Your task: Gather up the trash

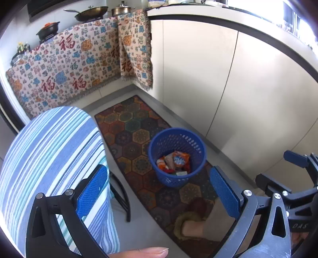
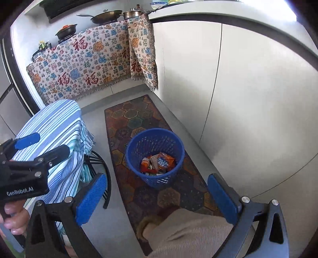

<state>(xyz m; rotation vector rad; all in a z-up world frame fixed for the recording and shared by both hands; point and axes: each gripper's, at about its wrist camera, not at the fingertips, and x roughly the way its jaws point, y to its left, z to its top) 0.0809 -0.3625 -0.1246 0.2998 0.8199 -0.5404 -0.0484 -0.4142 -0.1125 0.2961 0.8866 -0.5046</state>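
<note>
Trash (image 1: 175, 161): crumpled snack wrappers, orange and white foil-looking packets, sitting in the bottom of the blue wastebasket (image 1: 159, 146) on the floor rug.

My left hand-held gripper (image 1: 159, 198): jaws spread wide, nothing between them. My right hand-held gripper (image 2: 157, 198): same, wide apart and empty. Both hover above and short of the basket, pointing down at it. Blue pads (image 1: 92, 190) are textured rubber on black rigid linkages with metal pins.

Progress, my read: collection looks mostly or fully done. No loose litter visible on the rug, the floor, or the striped surface. Basket is roughly a quarter full. Can't see behind me or under the cloth, so I can't rule out leftovers.

Outward:
- Basket: round, tapered, perforated lattice plastic, stands upright.
- Rug (image 2: 129, 119): long runner, hexagon mosaic print, flat weave, lying on smooth grey floor.
- Striped surface (image 1: 49, 148): round top under blue-white striped cloth, dark curved metal legs, just left of the rug.
- Cabinet doors (image 1: 198, 79): plain cream, glossy.
- Fringed patterned throw (image 1: 65, 67) draped over the far counter; pans (image 1: 91, 12) on top.
</note>
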